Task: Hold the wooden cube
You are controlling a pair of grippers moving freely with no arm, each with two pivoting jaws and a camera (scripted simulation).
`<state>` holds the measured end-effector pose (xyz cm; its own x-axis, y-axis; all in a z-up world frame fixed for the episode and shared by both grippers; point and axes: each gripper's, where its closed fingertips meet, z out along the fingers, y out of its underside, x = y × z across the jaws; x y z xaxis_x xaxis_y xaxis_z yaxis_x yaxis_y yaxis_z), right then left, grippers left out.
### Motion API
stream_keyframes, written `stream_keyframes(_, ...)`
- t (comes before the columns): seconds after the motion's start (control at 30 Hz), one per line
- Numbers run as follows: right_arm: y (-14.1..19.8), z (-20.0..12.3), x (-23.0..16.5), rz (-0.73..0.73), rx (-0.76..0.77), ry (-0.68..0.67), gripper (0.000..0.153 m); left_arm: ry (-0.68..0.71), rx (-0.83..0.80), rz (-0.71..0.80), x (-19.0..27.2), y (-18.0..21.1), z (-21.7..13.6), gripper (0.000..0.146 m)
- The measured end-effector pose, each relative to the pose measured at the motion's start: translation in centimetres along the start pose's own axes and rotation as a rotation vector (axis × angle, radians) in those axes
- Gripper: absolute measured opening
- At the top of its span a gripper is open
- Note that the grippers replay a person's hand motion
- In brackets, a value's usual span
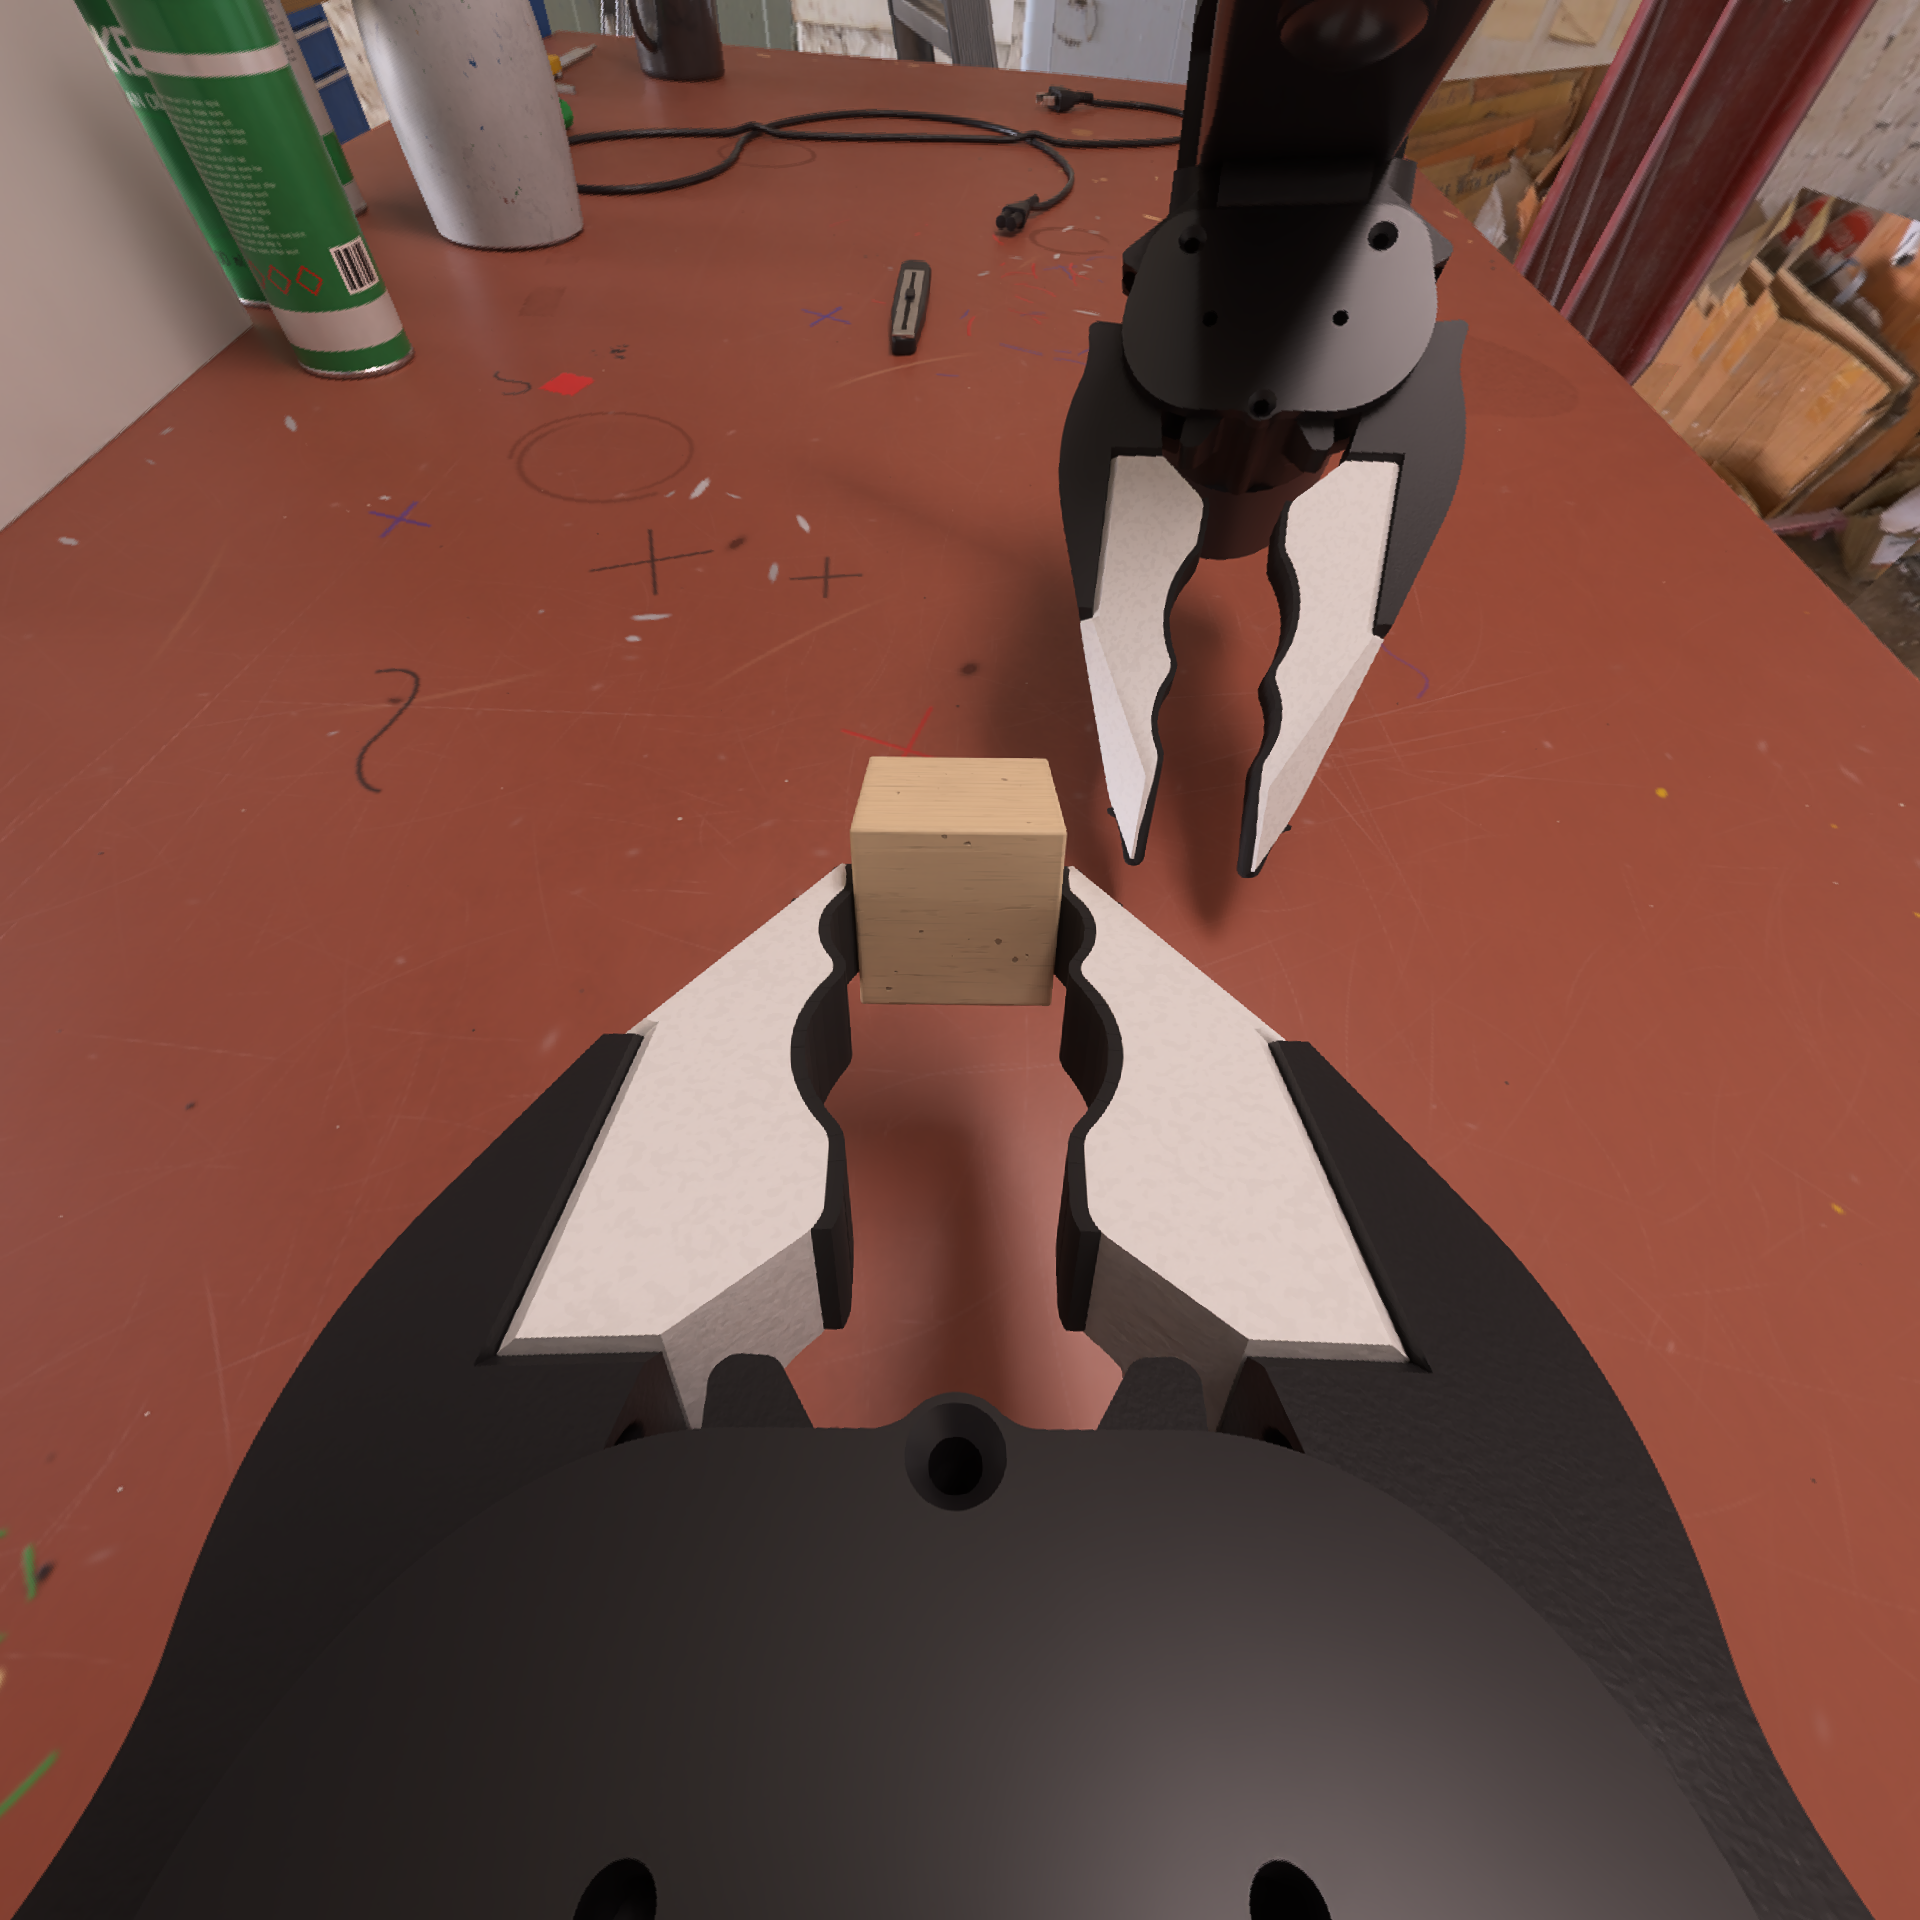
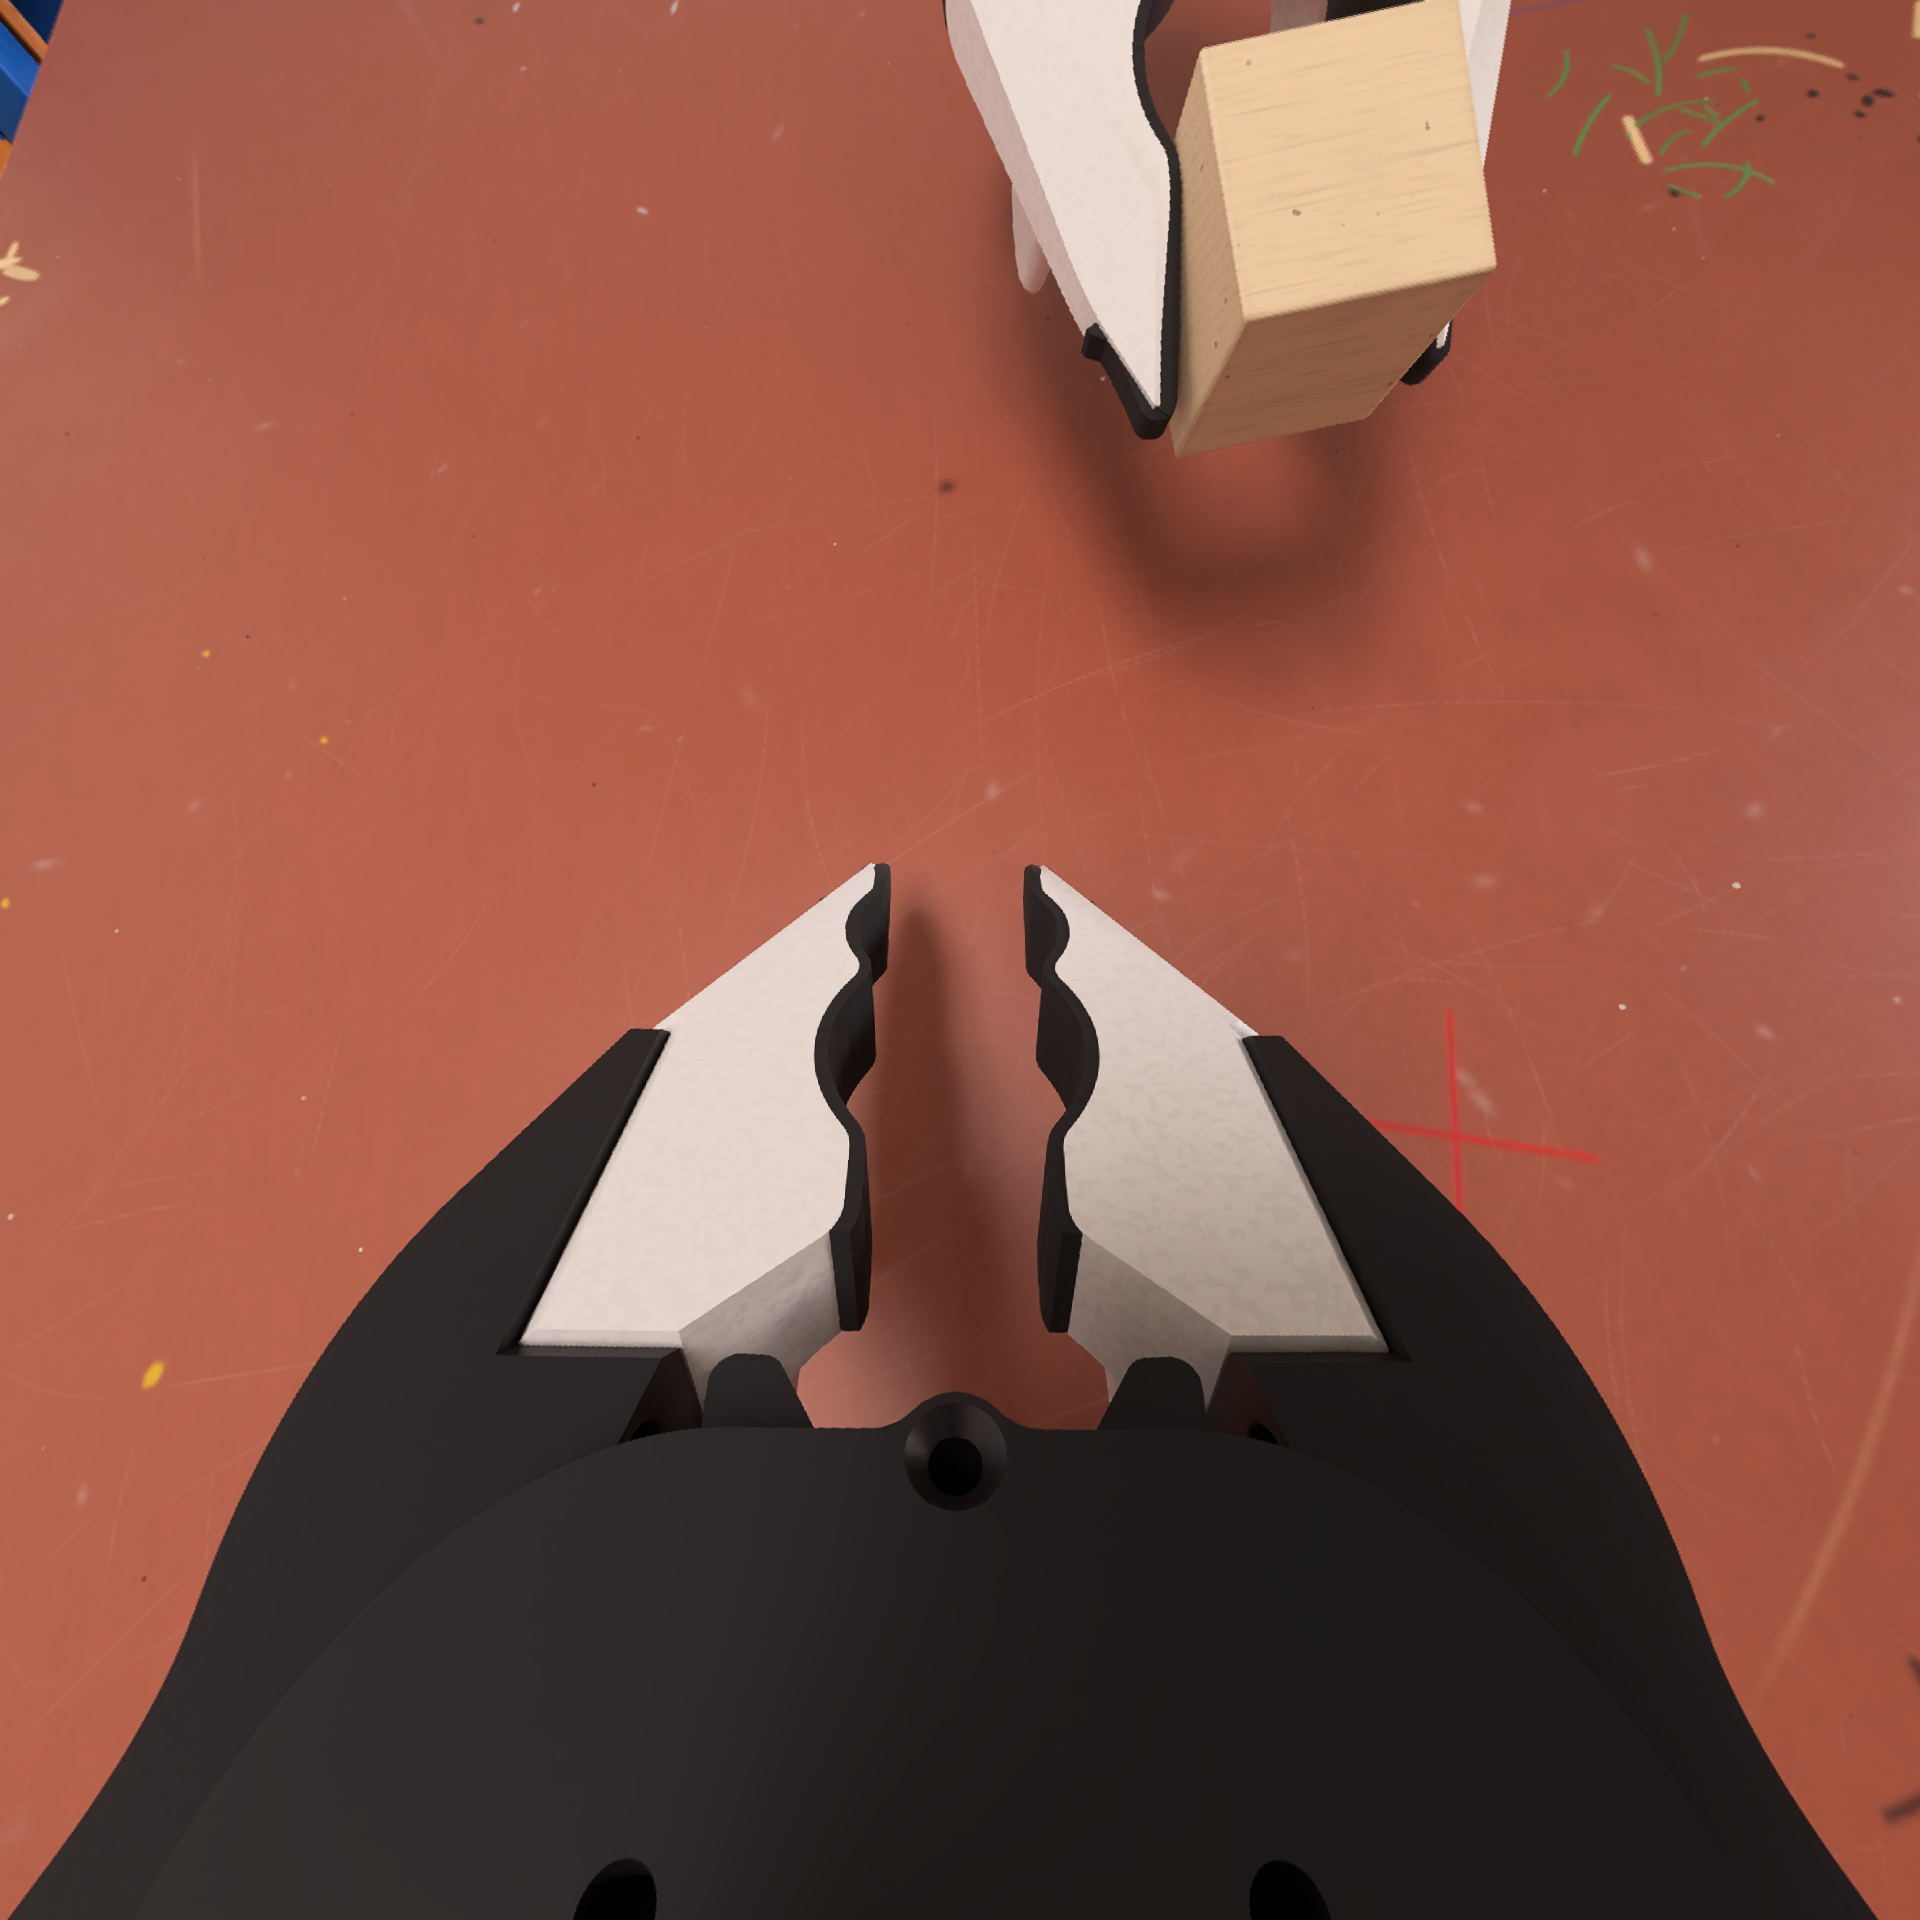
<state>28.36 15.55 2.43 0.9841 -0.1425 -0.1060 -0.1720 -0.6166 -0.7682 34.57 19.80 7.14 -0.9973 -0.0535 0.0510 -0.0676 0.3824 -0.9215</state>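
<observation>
The wooden cube [image 1: 956, 883] is a light, pale-grained block. My left gripper [image 1: 958, 878] is shut on it, its white fingertips pressing the cube's left and right faces. In the right wrist view the cube [image 2: 1340, 208] hangs in the left gripper [image 2: 1288, 390] a little above the red-brown table [image 2: 520, 623], with a shadow beneath it. My right gripper [image 2: 957, 873] is open with a narrow gap and empty, pointing down at the table. In the left wrist view it [image 1: 1193, 862] hovers just right of and beyond the cube, apart from it.
Green spray cans [image 1: 260, 187] and a white speckled vessel [image 1: 478, 114] stand at the far left. A black cable [image 1: 831, 135], a dark mug [image 1: 681, 36] and a small black tool [image 1: 909, 307] lie farther back. Cardboard boxes [image 1: 1787, 364] sit beyond the table's right edge.
</observation>
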Motion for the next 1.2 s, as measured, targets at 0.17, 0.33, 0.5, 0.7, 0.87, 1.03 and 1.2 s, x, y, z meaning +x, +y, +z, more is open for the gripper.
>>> stream_keyframes(0.17, 0.09, 0.04, 0.00, 0.005, -0.006, 0.001, 0.026, 0.000, 0.000, -0.001, -0.02, -0.01, 0.01, 0.036)
stream_keyframes(0.33, 0.09, 0.04, 0.01, 0.007, -0.006, 0.003, 0.026, 0.000, 0.000, -0.002, -0.03, -0.01, 0.02, 0.036)
stream_keyframes(0.5, 0.08, 0.05, 0.04, 0.009, -0.006, 0.004, 0.026, 0.000, -0.001, -0.002, -0.03, 0.00, 0.03, 0.036)
stream_keyframes(0.7, 0.09, 0.05, 0.07, 0.009, -0.006, 0.007, 0.025, 0.000, -0.002, -0.004, -0.03, 0.00, 0.03, 0.036)
stream_keyframes(0.87, 0.09, 0.06, 0.08, 0.010, -0.006, 0.008, 0.025, 0.000, -0.003, -0.004, -0.02, 0.00, 0.03, 0.036)
stream_keyframes(1.03, 0.29, 0.12, 0.26, 0.012, -0.018, 0.019, 0.025, 0.001, -0.004, -0.004, -0.02, 0.00, 0.03, 0.036)
stream_keyframes(1.2, 0.41, 0.13, 0.30, 0.010, -0.026, 0.022, 0.026, 0.000, -0.005, -0.004, 0.00, 0.01, 0.03, 0.036)
